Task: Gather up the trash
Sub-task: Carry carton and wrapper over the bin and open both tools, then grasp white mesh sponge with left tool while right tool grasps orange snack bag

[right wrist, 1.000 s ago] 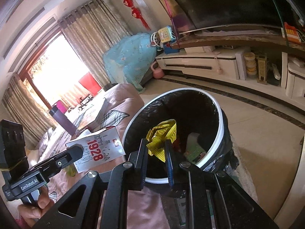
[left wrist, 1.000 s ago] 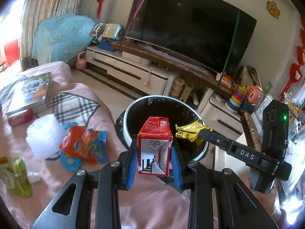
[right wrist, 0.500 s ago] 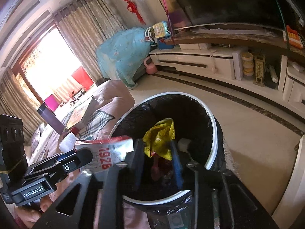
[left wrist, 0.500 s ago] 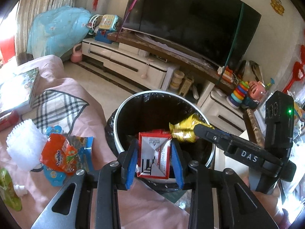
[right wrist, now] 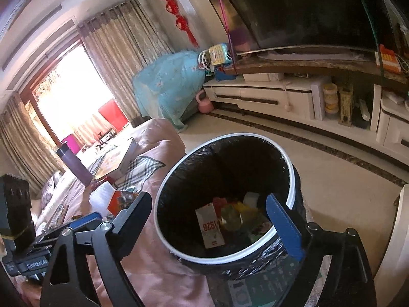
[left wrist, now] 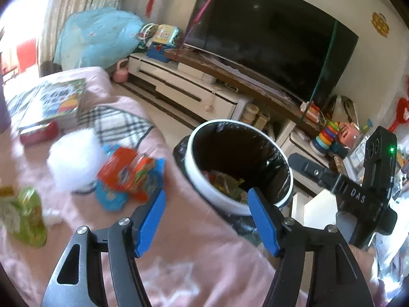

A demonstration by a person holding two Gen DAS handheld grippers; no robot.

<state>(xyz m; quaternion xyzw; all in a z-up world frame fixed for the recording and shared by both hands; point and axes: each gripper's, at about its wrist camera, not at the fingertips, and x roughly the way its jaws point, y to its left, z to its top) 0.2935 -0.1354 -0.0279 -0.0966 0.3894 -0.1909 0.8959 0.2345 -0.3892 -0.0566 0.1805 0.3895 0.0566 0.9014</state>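
Note:
A black-lined bin with a white rim (right wrist: 290, 168) stands beside the pink-covered sofa (left wrist: 194, 255). At its bottom lie a red and white carton (right wrist: 210, 227) and a yellow wrapper (right wrist: 241, 208). My right gripper (right wrist: 208, 203) hangs over the bin's mouth, its jaws opening with nothing between them. My left gripper (left wrist: 207, 220) is over the sofa edge, just left of the bin (left wrist: 194, 179); its jaws are also opening and hold nothing. On the sofa lie orange and blue snack wrappers (left wrist: 127, 174), a white foam piece (left wrist: 74, 163) and a green wrapper (left wrist: 28, 217).
A book (left wrist: 56, 102), a red tin (left wrist: 38, 133) and a checked cloth (left wrist: 115, 122) lie farther back on the sofa, near a purple bottle (right wrist: 74, 163). Beyond the floor stand a white TV unit (right wrist: 268, 97) and a large TV (left wrist: 268, 35).
Both grippers have opened. The carton left my left gripper and the yellow wrapper left my right one; both now lie in the bin. My left gripper has drawn back leftward over the sofa.

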